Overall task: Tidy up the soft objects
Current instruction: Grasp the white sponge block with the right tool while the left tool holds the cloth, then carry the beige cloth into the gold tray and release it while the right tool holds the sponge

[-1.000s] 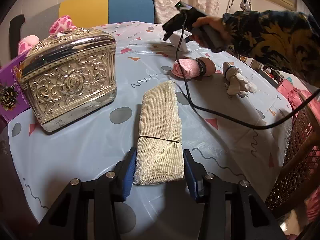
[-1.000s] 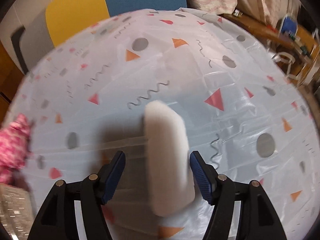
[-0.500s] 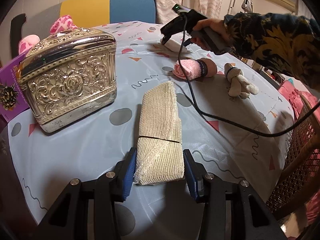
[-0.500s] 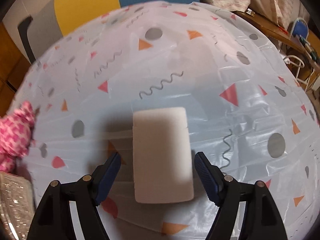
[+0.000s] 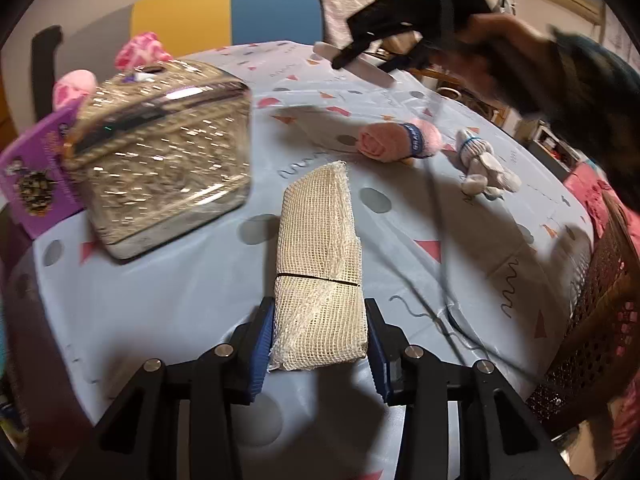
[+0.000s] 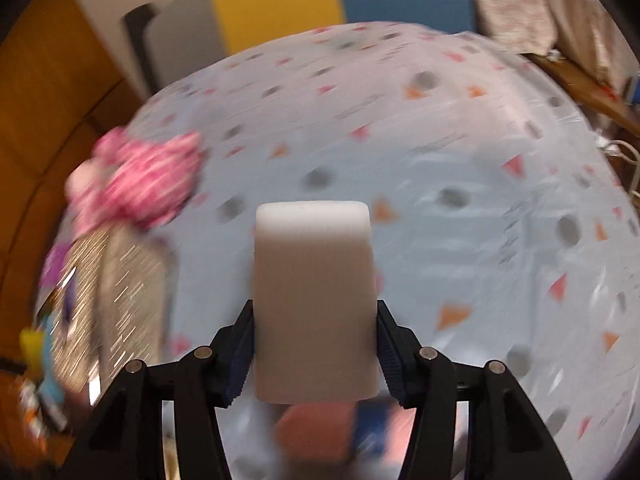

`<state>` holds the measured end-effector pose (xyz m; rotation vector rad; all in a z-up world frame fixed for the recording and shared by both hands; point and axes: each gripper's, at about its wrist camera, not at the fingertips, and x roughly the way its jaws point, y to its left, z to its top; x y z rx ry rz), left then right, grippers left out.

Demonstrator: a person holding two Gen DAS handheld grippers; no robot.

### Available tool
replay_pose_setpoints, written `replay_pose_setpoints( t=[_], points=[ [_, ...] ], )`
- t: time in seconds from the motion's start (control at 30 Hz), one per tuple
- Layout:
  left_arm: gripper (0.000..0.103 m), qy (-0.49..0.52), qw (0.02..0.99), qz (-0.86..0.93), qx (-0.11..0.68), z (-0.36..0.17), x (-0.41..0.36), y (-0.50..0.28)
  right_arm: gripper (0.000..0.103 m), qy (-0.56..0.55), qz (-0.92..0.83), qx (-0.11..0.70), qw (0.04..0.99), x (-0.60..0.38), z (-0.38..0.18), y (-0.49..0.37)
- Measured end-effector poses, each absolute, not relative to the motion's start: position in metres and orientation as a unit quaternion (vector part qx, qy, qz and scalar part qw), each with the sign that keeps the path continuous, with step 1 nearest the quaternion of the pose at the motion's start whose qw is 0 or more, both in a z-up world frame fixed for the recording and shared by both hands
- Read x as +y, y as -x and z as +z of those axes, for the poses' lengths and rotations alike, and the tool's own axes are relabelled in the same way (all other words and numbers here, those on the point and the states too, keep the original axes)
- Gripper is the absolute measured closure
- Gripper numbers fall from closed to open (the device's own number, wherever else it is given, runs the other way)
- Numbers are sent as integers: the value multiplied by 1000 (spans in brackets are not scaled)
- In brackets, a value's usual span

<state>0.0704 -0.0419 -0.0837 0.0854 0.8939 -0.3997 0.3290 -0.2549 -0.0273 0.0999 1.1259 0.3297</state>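
Between right gripper (image 6: 316, 354) pads: smooth white foam block (image 6: 314, 300).

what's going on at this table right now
A person with a gripper in each hand is sorting soft things on a patterned tablecloth. The left gripper is shut on a cream mesh bundle lying on the cloth. The right gripper has just closed on a white foam block, held above the table. A silver ornate box sits nearby.
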Motion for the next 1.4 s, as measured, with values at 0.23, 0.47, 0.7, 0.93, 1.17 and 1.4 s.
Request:
replay_pose_setpoints(
  t=[0.23, 0.47, 0.7, 0.93, 1.17, 1.4],
  points=[
    [61, -38, 901, -150, 406, -48, -27, -56, 47, -13, 202, 548, 812, -211, -44, -241],
    [60, -13, 920, -107, 377, -11, -3, -46, 47, 11, 201, 586, 785, -191, -87, -206],
    [60, 14, 933, -76, 351, 9, 25, -31, 46, 83, 172, 579, 792, -177, -102, -198],
    [60, 30, 939, -52, 339, 19, 47, -14, 44, 83, 174, 572, 798, -180, -106, -195],
    [60, 44, 943, -30, 330, 25, 70, -1, 43, 90, 179, 562, 803, -182, -113, -185],
    [60, 67, 943, -4, 326, 26, 99, 9, 44, 107, 183, 548, 809, -179, -117, -174]
  ],
)
